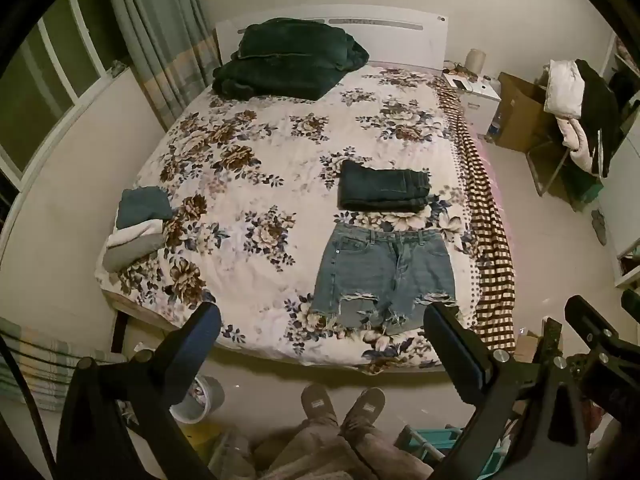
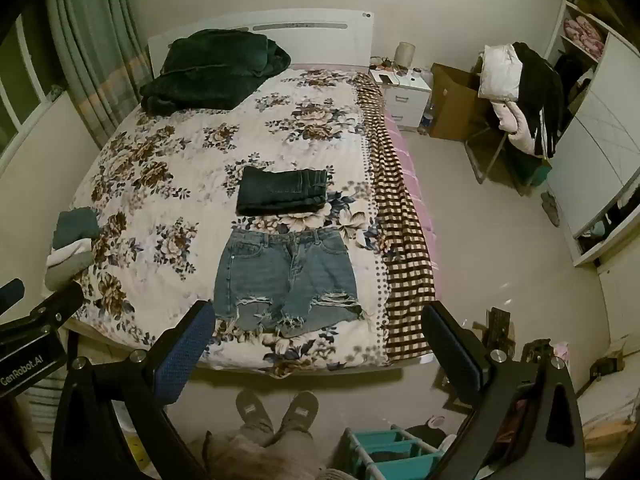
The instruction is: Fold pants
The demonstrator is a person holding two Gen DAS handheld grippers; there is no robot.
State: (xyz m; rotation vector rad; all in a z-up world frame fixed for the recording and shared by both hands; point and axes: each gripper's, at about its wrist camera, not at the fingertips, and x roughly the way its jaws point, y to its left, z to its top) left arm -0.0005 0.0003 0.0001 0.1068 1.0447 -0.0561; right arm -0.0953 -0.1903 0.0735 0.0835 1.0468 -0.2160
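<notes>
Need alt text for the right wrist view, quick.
Denim shorts lie flat and unfolded near the foot of a floral bed, with folded dark jeans just beyond them. The open right gripper hovers above the bed's near edge, holding nothing.

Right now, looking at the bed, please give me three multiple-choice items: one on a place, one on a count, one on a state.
1. Where do the folded dark jeans lie relative to the denim shorts?
A. Just beyond the waistband, toward the headboard
B. On the floor
C. On top of the shorts

2. How many denim garments lie near the bed's checkered edge?
A. One
B. Two
C. Four

3. How are the shorts?
A. Folded in half
B. Spread flat, unfolded
C. Held by the right gripper

Answers: 1 A, the jeans sit past the waistband. 2 B, only the jeans and the shorts. 3 B, both leg openings show, and both the right and left gripper are open and apart from them.
</notes>
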